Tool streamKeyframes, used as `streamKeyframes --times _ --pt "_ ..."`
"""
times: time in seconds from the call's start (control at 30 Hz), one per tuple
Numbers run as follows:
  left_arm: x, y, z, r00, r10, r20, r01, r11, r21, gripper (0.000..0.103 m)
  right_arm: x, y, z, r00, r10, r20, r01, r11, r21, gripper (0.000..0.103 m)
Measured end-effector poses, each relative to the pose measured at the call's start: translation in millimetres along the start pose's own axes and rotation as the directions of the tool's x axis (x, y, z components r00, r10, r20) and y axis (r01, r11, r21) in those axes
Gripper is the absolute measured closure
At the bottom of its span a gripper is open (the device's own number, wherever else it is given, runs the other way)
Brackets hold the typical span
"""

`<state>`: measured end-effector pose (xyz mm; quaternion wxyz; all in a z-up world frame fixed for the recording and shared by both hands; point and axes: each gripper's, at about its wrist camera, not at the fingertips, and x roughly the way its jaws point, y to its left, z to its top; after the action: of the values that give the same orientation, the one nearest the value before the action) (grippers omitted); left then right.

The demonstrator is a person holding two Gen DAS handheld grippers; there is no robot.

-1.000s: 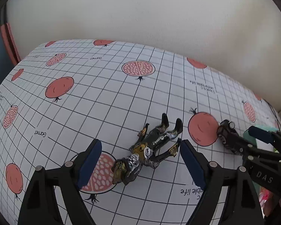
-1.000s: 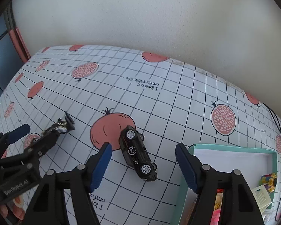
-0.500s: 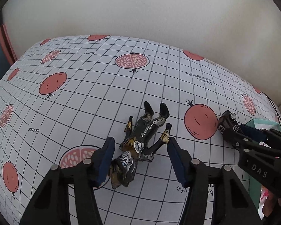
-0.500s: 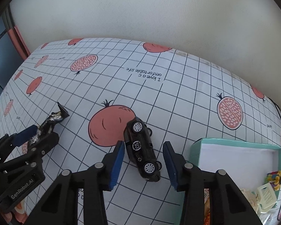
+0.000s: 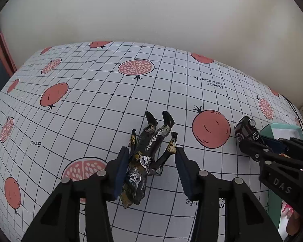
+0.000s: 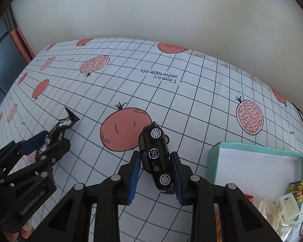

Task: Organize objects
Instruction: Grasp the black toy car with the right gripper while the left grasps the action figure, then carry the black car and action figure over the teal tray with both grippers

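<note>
the left gripper (image 5: 151, 171) straddles a small black, silver and gold plastic action figure (image 5: 149, 151) lying flat on the white grid-printed tablecloth with red pomegranates (image 5: 91, 104). the figure's long axis runs almost straight along the fingers, boots pointing away toward the wall and head down between the finger bases, so the jaws are closing across its narrow width. the left blue pad looks to be touching the torso, while the right pad sits just at the outstretched arm with bare cloth still showing beside the body; the squeeze does not look complete.

the right gripper (image 6: 155, 173) is closing on a small black die-cast toy car (image 6: 157, 157), tipped onto its side with wheels facing the camera. the car's long axis also runs roughly along the fingers, slanted a little, and both blue pads appear to press its roof and underside.

the open teal cardboard box with a white inside (image 6: 258, 155) lies just to the right of the right gripper, so the car is nearer to it than the figure, which lies well apart on the far side of the right gripper.
</note>
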<state>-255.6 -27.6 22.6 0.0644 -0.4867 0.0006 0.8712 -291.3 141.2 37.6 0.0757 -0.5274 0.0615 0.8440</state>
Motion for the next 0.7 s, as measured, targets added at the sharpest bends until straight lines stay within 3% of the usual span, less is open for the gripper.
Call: streamKeyframes --times 0.7 --pt "-13.5 -10.4 -14.2 0.997 0.006 -0.082 -0.007 1.000 -0.012 0.055 -70.7 0.2 -49.6 0.997 0.057 0.046 -0.060 0.997 0.046 0.071"
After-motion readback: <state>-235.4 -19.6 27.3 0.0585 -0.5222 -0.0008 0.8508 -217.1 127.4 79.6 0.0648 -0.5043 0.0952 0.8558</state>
